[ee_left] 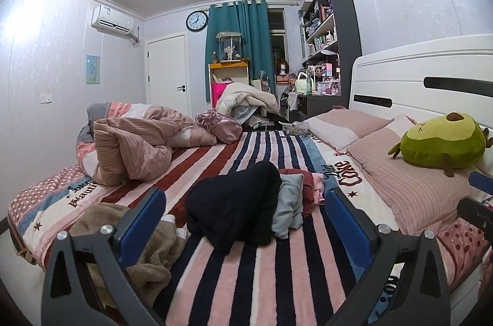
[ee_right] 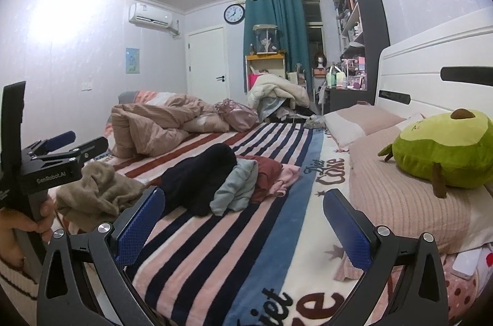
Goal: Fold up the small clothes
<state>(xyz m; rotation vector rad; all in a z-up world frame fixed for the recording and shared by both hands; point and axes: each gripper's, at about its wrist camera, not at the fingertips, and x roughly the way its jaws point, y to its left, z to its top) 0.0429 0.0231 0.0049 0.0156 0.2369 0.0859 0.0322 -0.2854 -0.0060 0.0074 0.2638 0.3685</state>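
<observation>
A pile of small clothes lies on the striped bed: a dark navy garment (ee_left: 234, 203) in front, a grey-blue one (ee_left: 288, 203), a dark red one (ee_left: 311, 187) and a pink one (ee_right: 286, 175) behind. A tan garment (ee_left: 129, 236) lies crumpled at the near left. My left gripper (ee_left: 245, 221) is open and empty, just short of the navy garment. My right gripper (ee_right: 243, 221) is open and empty over the bedspread, to the right of the pile (ee_right: 200, 181). The left gripper also shows in the right wrist view (ee_right: 74, 141).
The striped bedspread (ee_left: 246, 279) covers the bed. A rumpled pink duvet (ee_left: 135, 141) lies at the far left. Pink pillows (ee_left: 409, 181) and a green avocado plush (ee_left: 440, 141) sit along the white headboard (ee_left: 425, 73) at the right. A phone (ee_right: 465, 264) lies at the right edge.
</observation>
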